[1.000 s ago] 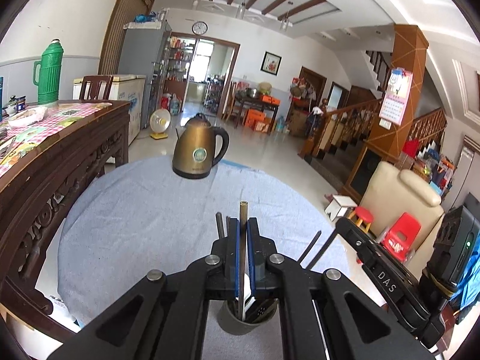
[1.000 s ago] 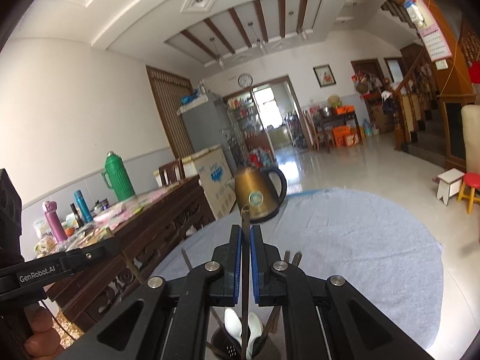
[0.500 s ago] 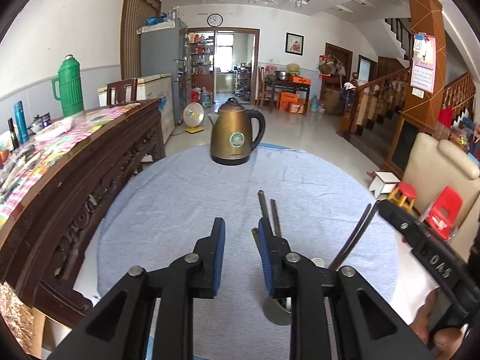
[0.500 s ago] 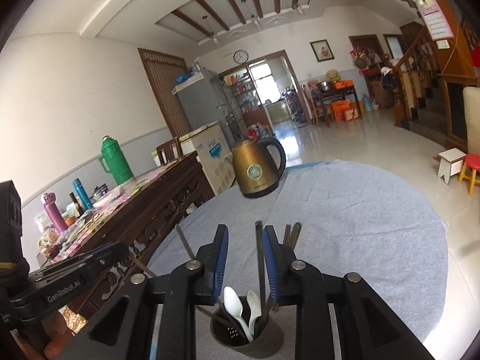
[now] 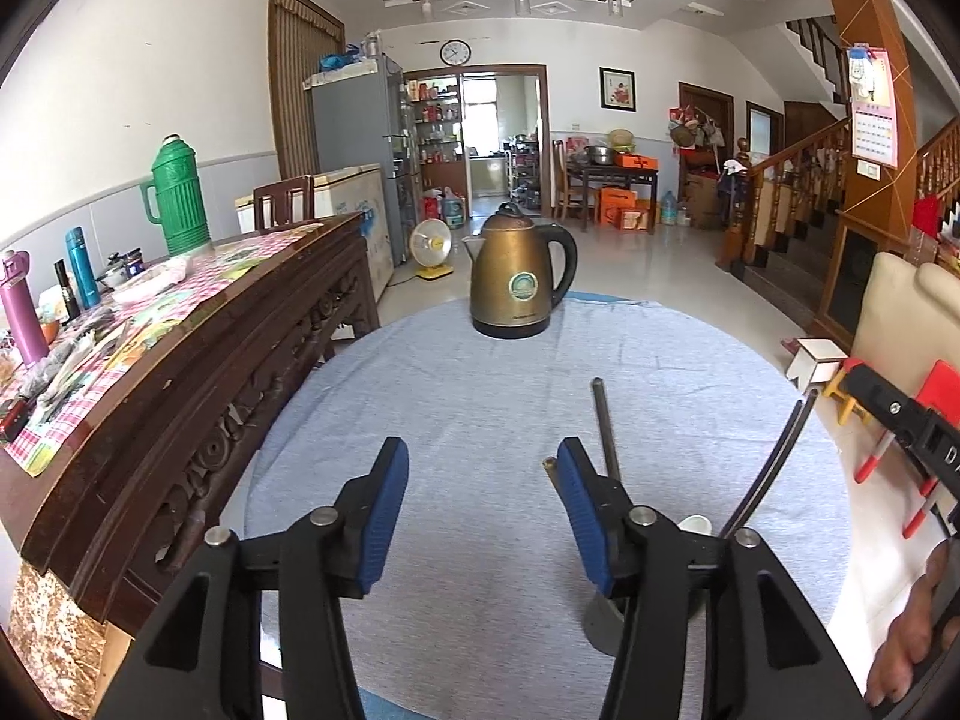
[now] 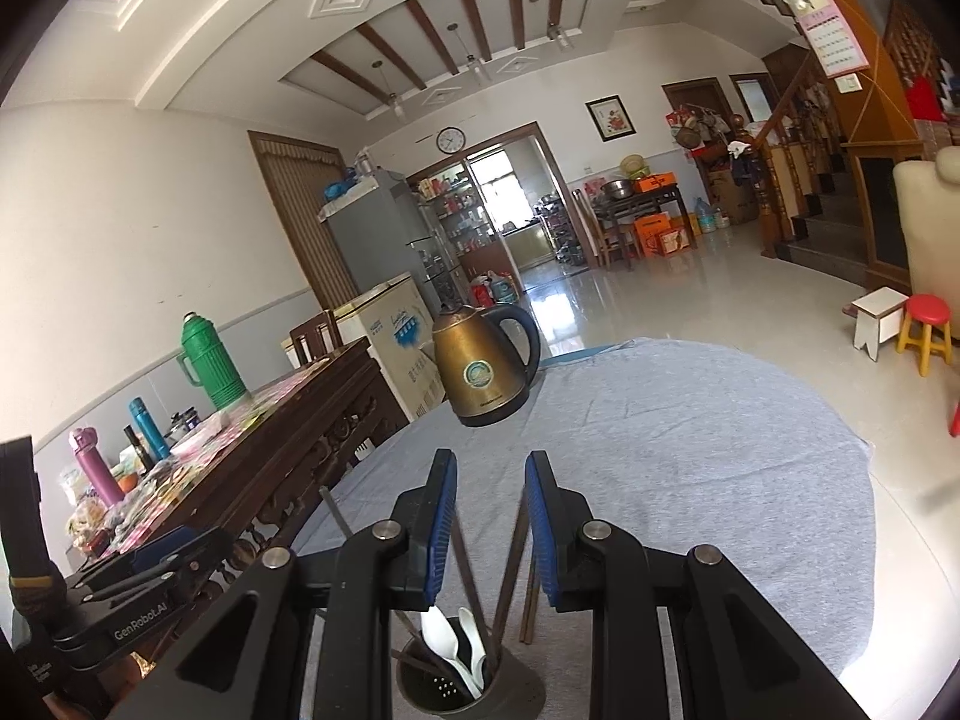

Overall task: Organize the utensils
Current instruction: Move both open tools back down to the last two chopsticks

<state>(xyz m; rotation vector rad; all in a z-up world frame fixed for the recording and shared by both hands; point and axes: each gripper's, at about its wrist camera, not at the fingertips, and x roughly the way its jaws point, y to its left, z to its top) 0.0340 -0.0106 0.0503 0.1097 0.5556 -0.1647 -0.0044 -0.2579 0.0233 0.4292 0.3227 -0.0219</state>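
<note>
A grey utensil cup (image 6: 480, 699) stands on the grey cloth at the table's near edge. It holds white spoons (image 6: 441, 639) and several dark chopsticks (image 6: 465, 570). My right gripper (image 6: 489, 525) is open and empty just above the cup, its blue pads on either side of the chopsticks without touching them. My left gripper (image 5: 480, 516) is wide open and empty, to the left of the cup (image 5: 606, 624), which is half hidden behind its right finger. Chopsticks (image 5: 603, 426) rise past that finger.
A brass-coloured kettle (image 5: 519, 276) stands at the far side of the round table (image 5: 468, 396). A dark wooden sideboard (image 5: 198, 360) with a green thermos (image 5: 177, 198) and bottles runs along the left. Small stools (image 6: 924, 327) stand on the floor at right.
Both grippers let go of the chopsticks they held over the cup and opened. The left gripper opened wide and shifted left of the cup; the chopsticks now rest in the cup.
</note>
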